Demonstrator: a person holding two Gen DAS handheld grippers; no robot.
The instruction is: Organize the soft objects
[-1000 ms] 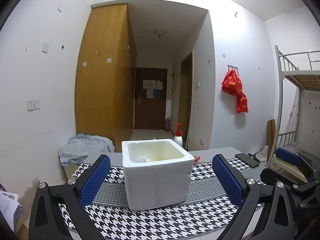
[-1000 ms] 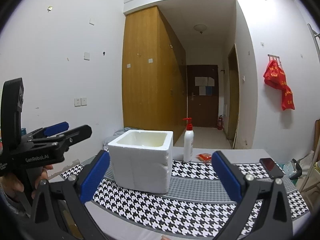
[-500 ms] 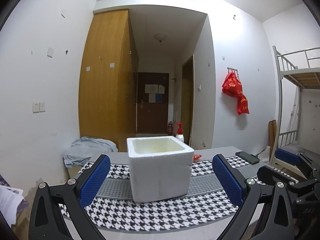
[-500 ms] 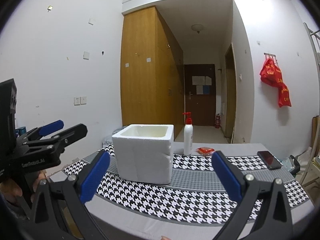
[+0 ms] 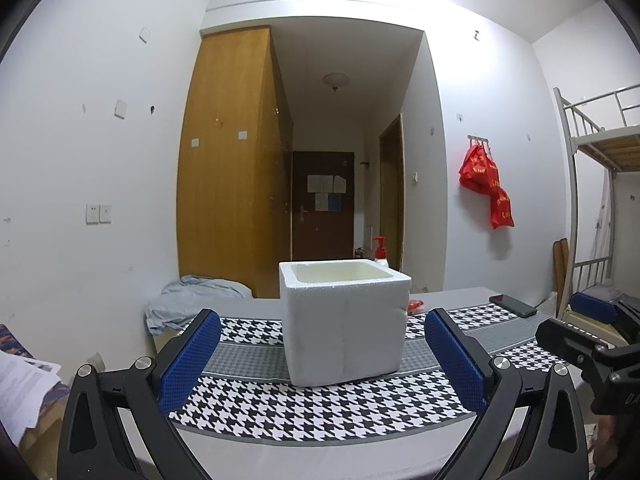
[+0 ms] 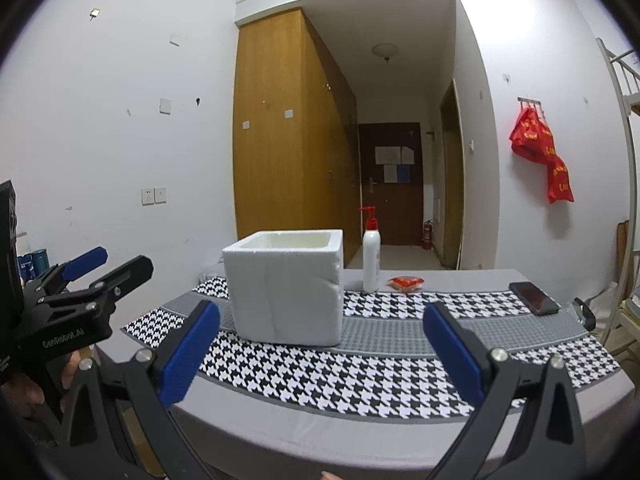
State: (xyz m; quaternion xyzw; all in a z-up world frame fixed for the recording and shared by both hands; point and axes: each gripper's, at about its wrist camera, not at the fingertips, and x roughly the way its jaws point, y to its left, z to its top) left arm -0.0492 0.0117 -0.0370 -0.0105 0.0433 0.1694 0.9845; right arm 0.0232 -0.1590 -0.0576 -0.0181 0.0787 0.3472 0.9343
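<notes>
A white foam box (image 5: 345,322) (image 6: 285,285) stands open-topped on a houndstooth table runner (image 5: 320,404) (image 6: 360,368); its inside is hidden from this low angle. My left gripper (image 5: 322,360) is open in front of the box, nothing between its blue pads. My right gripper (image 6: 322,356) is open too, held to the right of the box and back from the table edge. The left gripper also shows at the left of the right wrist view, and the right gripper at the right edge of the left wrist view.
Behind the box stand a white pump bottle with a red top (image 6: 371,255) and a small red packet (image 6: 407,282). A black phone (image 6: 534,298) lies at the table's right end. A grey-blue cloth heap (image 5: 192,302) lies beyond the table's left end. A bunk bed frame (image 5: 592,200) stands right.
Both grippers have dropped lower and tilted up, so the box's opening is now seen nearly edge-on. Both stay open and empty.
</notes>
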